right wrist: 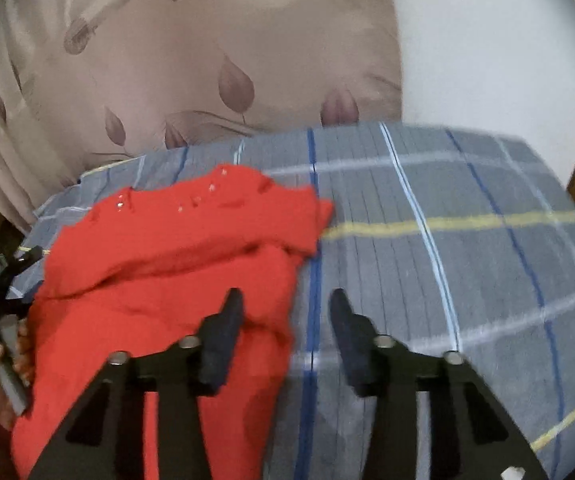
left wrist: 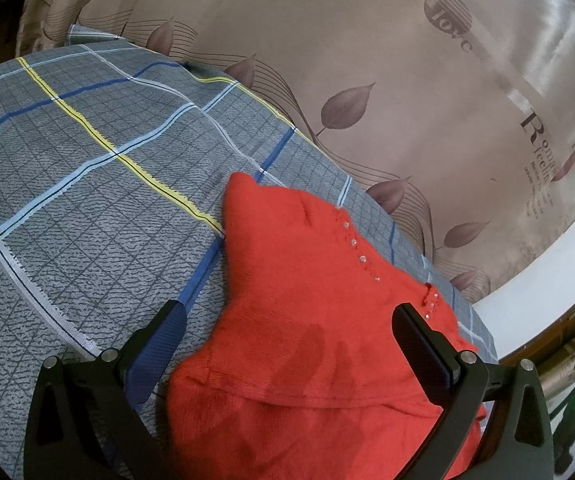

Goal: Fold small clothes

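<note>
light: soft, dim indoor | left wrist: sharp | right wrist: motion-blurred — fisheye-bent edges

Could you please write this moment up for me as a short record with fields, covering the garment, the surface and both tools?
garment: red knitted top, partly folded over itself, small clear beads along one edge
surface: grey checked cloth with blue, yellow and white lines
backdrop: beige leaf-print curtain
left tool: open wide, fingers either side of the top, not pinching it
right tool: open, nothing between the fingers, at the top's right edge
image note: right wrist view is blurred
</note>
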Demonstrator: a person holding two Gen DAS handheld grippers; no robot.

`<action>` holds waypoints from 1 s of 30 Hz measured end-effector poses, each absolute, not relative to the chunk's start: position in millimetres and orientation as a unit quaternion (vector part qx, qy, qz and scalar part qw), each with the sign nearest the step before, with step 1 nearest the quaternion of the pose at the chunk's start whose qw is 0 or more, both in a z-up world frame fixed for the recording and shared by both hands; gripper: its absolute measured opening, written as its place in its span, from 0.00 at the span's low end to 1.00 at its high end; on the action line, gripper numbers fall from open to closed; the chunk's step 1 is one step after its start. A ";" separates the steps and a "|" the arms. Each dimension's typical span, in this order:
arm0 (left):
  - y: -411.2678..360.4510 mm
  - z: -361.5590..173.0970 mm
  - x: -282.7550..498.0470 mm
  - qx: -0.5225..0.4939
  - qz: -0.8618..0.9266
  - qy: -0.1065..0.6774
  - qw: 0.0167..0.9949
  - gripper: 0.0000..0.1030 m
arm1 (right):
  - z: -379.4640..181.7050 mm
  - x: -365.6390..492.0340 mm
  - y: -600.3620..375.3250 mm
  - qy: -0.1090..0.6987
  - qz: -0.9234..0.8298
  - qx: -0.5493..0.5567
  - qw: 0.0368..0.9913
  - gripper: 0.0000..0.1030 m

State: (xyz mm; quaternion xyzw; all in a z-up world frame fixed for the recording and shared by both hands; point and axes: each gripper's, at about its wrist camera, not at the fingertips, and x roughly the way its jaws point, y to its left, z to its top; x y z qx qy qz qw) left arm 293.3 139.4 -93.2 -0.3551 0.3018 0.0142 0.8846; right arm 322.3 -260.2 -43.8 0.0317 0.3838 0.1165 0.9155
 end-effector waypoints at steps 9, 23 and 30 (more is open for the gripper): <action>139.2 -93.0 294.6 -0.355 0.014 0.301 0.885 0.99 | -86.6 367.5 -226.7 0.430 0.098 -0.027 0.897 0.22; 185.9 -81.3 311.0 -0.225 0.144 0.383 0.884 0.93 | -53.1 278.7 -286.3 0.373 0.110 0.084 0.917 0.65; 200.1 -75.6 252.3 -0.312 -0.029 0.371 0.874 0.93 | -40.9 203.3 -302.1 0.357 0.129 0.122 0.917 0.67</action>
